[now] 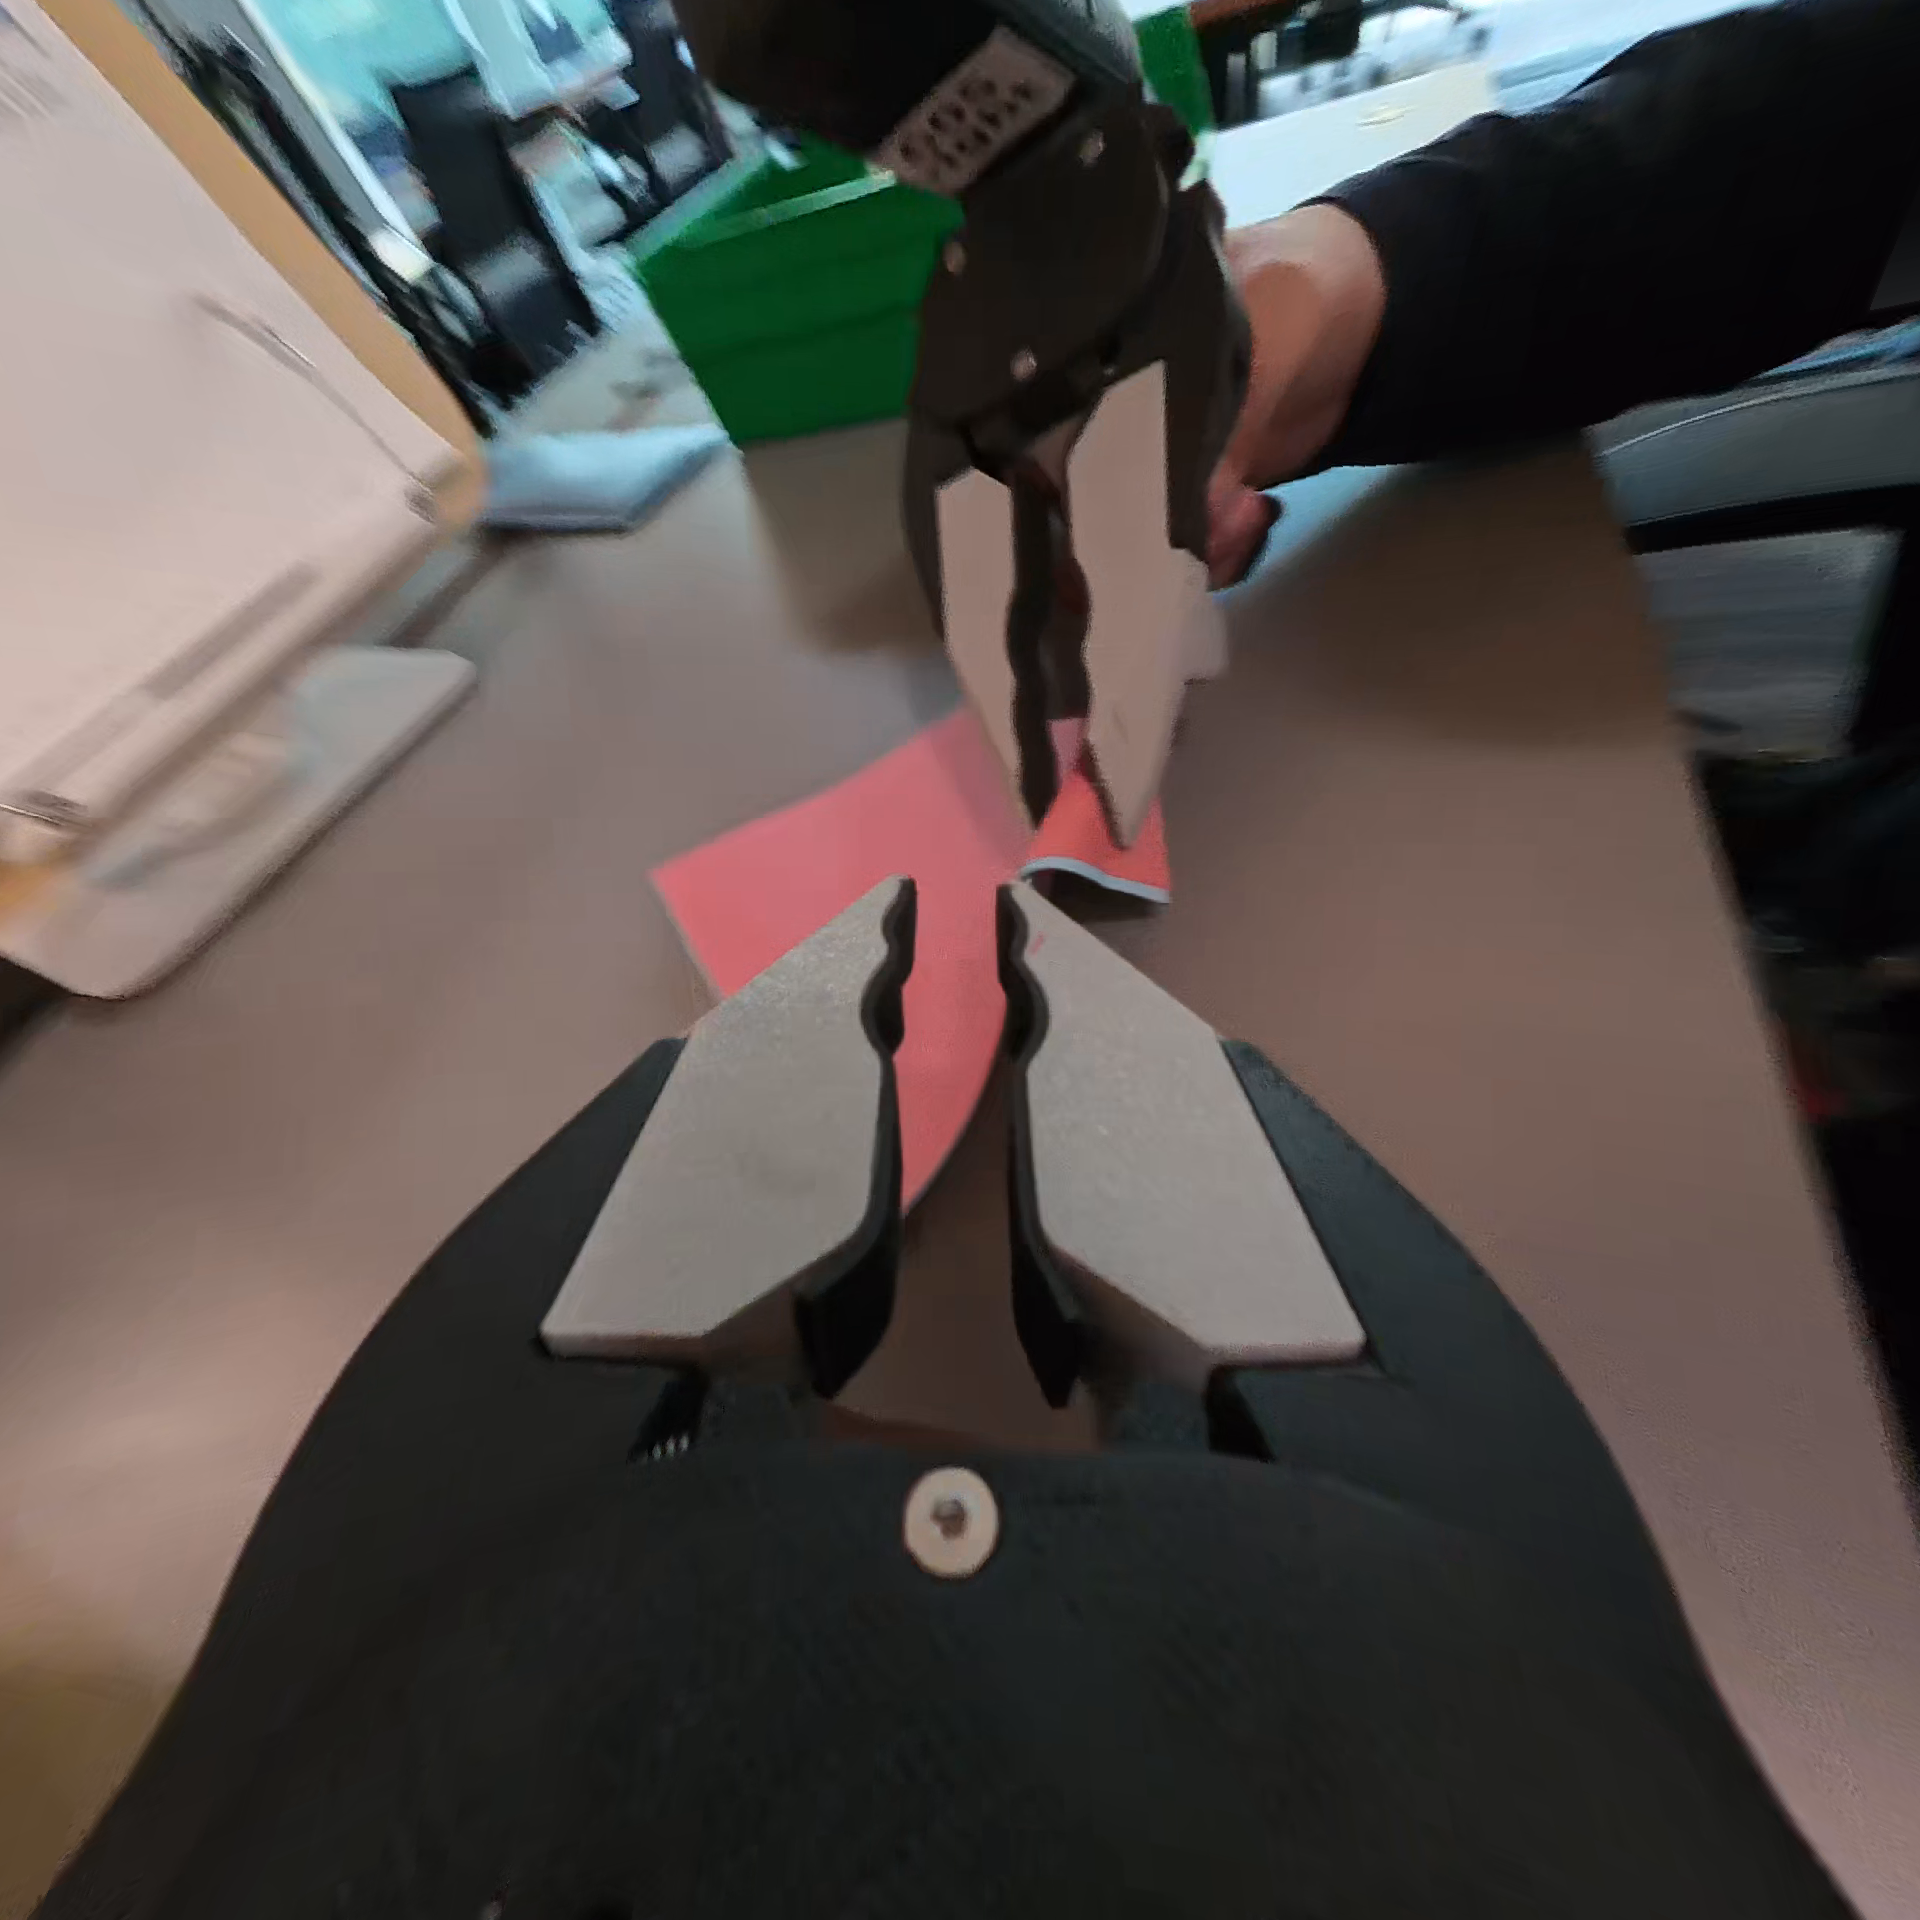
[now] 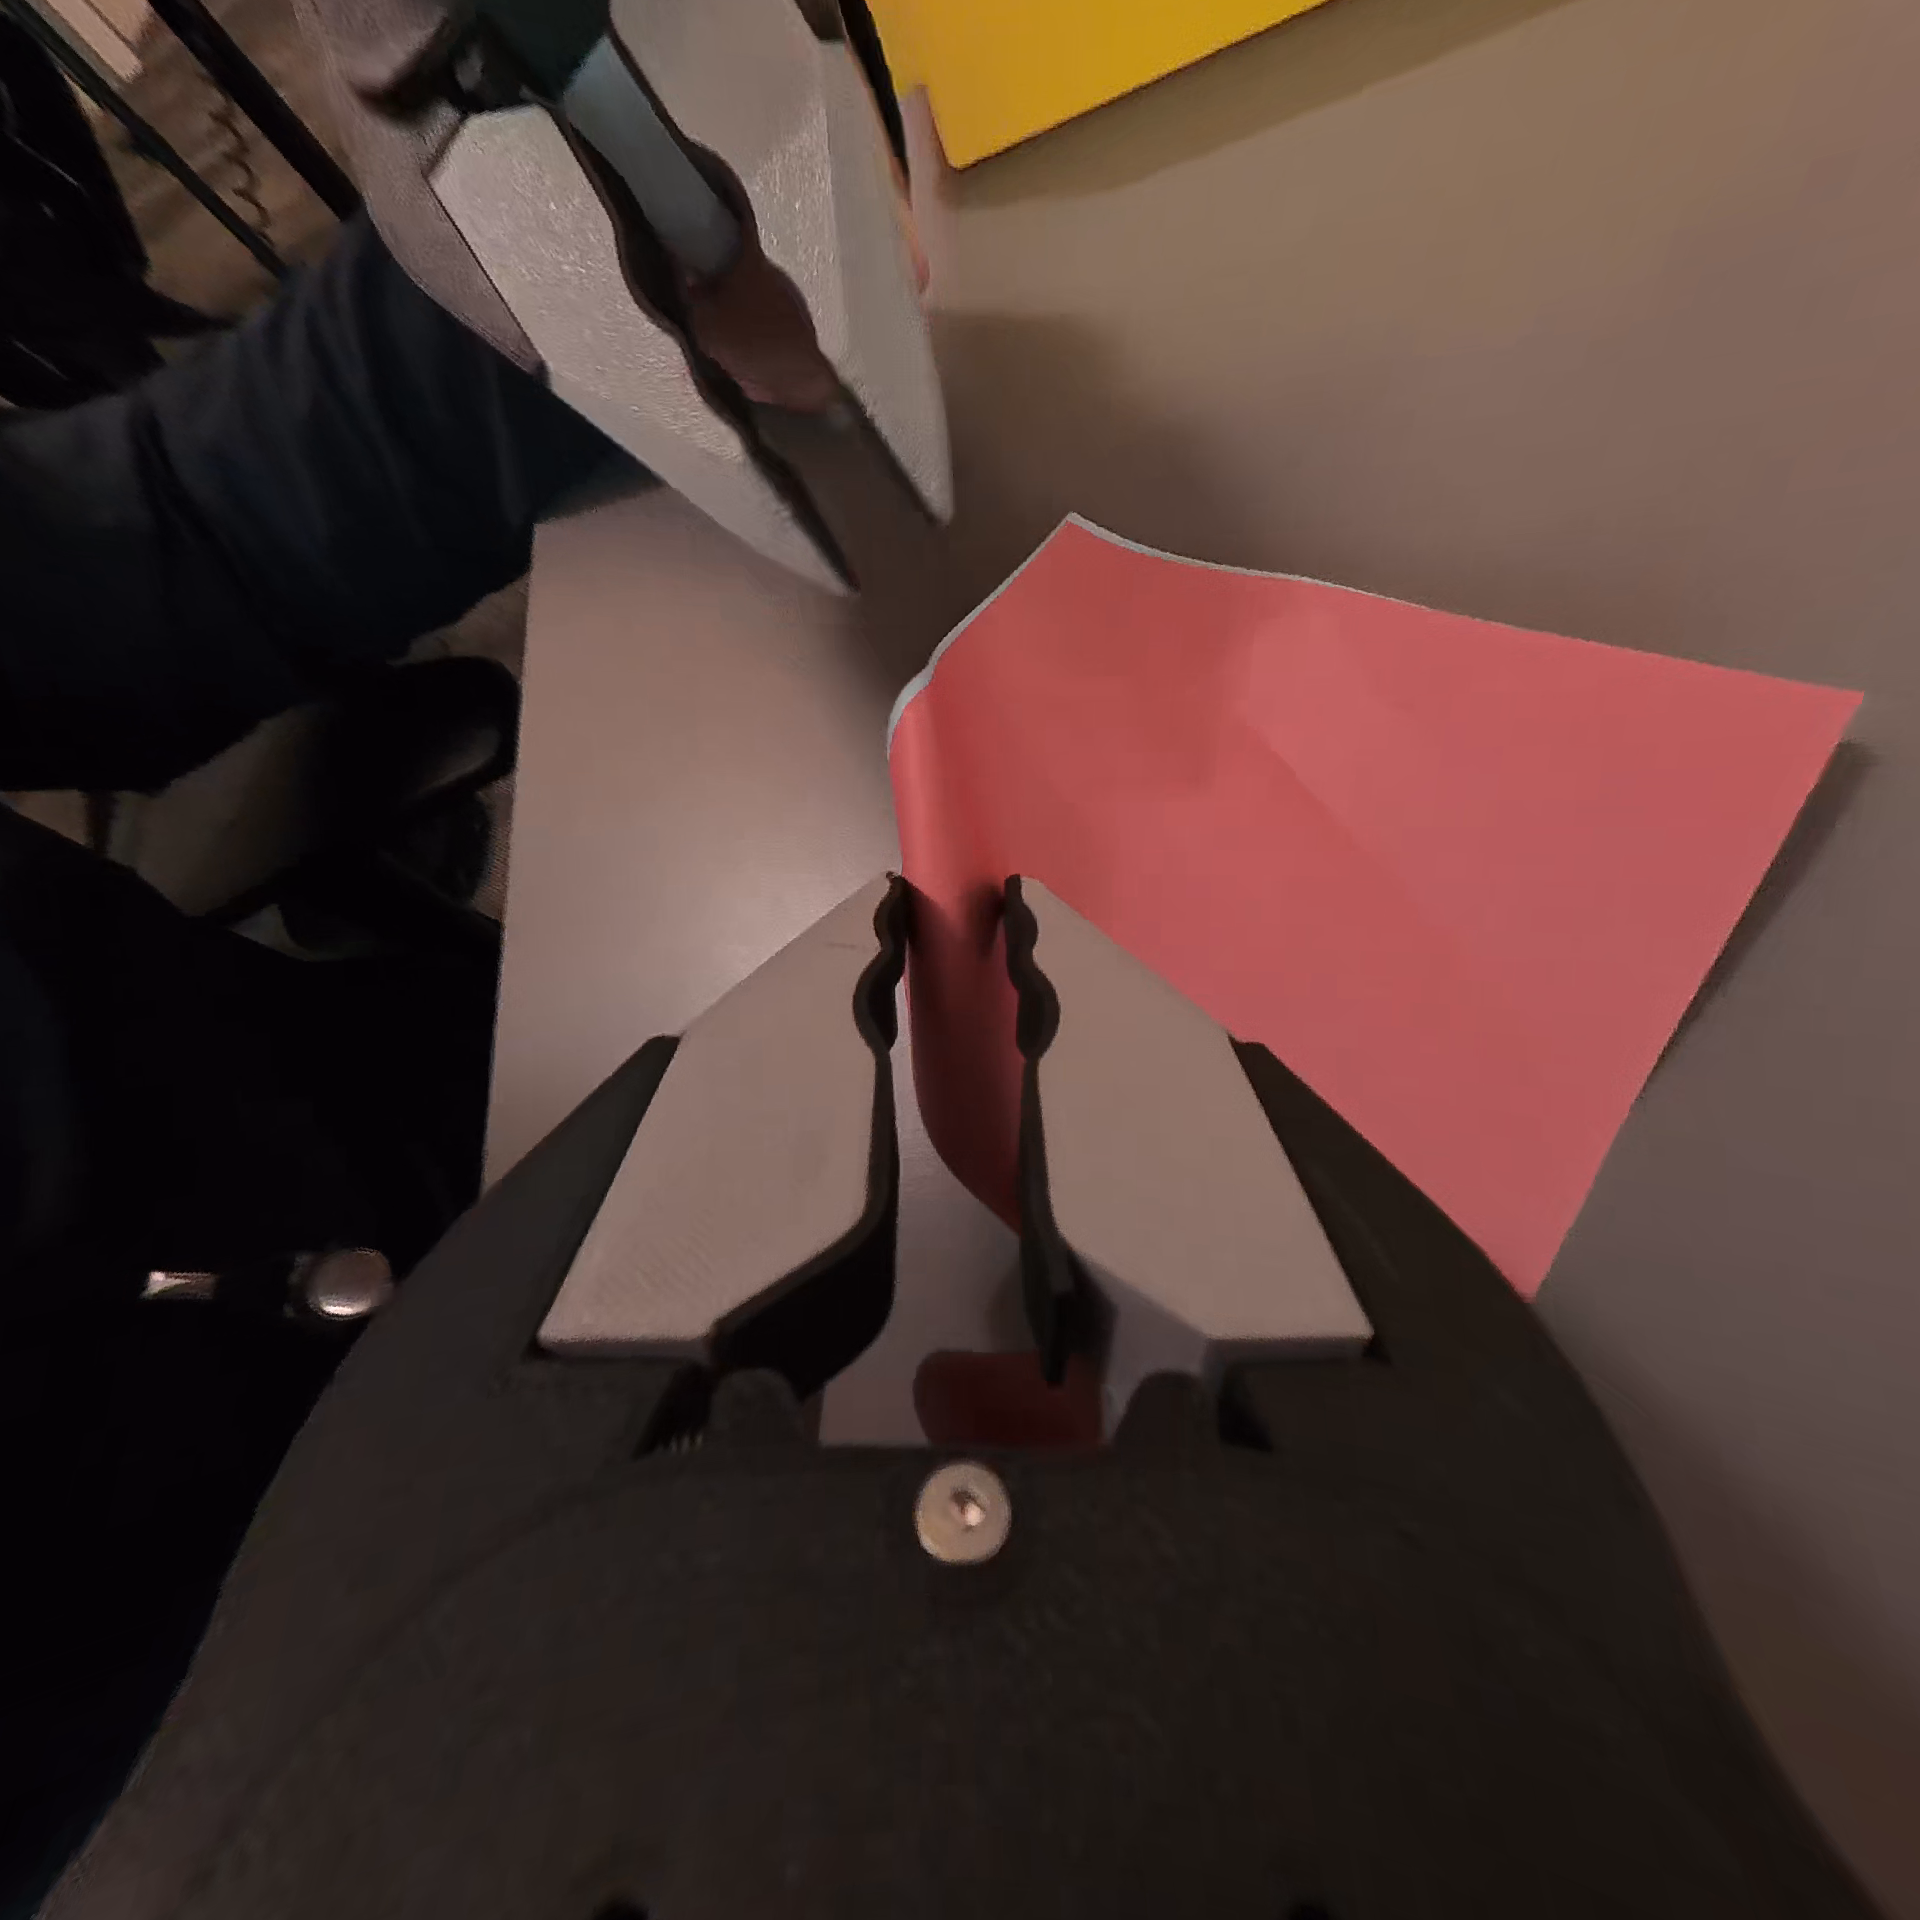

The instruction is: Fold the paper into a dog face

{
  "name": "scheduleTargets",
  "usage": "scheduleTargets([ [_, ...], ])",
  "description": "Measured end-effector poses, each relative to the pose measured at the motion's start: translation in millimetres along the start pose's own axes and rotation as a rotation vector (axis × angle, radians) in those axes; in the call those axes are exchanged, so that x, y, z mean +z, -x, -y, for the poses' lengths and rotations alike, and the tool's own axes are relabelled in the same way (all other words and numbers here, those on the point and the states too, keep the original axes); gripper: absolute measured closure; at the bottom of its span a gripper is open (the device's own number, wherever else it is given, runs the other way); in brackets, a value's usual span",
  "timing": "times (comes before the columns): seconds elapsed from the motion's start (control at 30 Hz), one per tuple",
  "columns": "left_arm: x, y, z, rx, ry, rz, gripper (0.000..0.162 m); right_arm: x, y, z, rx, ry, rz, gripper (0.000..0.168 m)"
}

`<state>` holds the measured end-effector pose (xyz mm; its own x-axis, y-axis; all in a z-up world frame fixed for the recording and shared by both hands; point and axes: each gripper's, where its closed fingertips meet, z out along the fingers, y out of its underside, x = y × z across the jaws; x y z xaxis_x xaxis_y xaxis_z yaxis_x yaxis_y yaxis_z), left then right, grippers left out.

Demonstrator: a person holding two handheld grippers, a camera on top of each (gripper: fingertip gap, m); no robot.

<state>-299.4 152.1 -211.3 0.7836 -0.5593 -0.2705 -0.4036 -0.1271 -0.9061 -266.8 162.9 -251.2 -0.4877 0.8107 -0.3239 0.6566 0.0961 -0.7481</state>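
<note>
paper, a pink-red sheet, lies flat on the grey tabletop, straight ahead of the left hand-held gripper in the left wrist view. its fingers stand slightly spread with nothing between them, hovering over the near edge of the sheet. beyond it the right hand-held gripper points down at the far right corner, where the paper curls up and shows a pale underside; a hand in a dark sleeve holds it. a green box and a pale cabinet sit well back, clear of the work.

from the right wrist view, the paper spreads out to the right and ahead, and its lifted edge rises into the gap between the right hand-held gripper's fingers, which look parted, not yet pinching. the left hand-held gripper hangs just beside the sheet's far corner, narrowly apart and empty. a yellow sheet lies further off. the right one seems nearer to a grip; nothing blocks it.
</note>
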Motion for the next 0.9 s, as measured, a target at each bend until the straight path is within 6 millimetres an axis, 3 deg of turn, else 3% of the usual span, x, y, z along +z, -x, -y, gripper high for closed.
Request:
scheduleTargets([
  [0.17,-5,-3,13,0.218,-0.098,0.117,0.158,-3,2,6,0.071,-0.043,0.051,0.154],
  [0.47,10,-5,-7,0.288,0.024,0.131,0.146,-2,6,8,0.094,-0.060,0.098,0.153],
  [0.67,11,-8,-5,0.304,0.016,0.128,0.159,0,5,8,0.099,-0.061,0.101,0.153],
  [0.9,13,-9,-6,0.307,0.023,0.125,0.159,1,7,8,0.100,-0.062,0.109,0.152],
])
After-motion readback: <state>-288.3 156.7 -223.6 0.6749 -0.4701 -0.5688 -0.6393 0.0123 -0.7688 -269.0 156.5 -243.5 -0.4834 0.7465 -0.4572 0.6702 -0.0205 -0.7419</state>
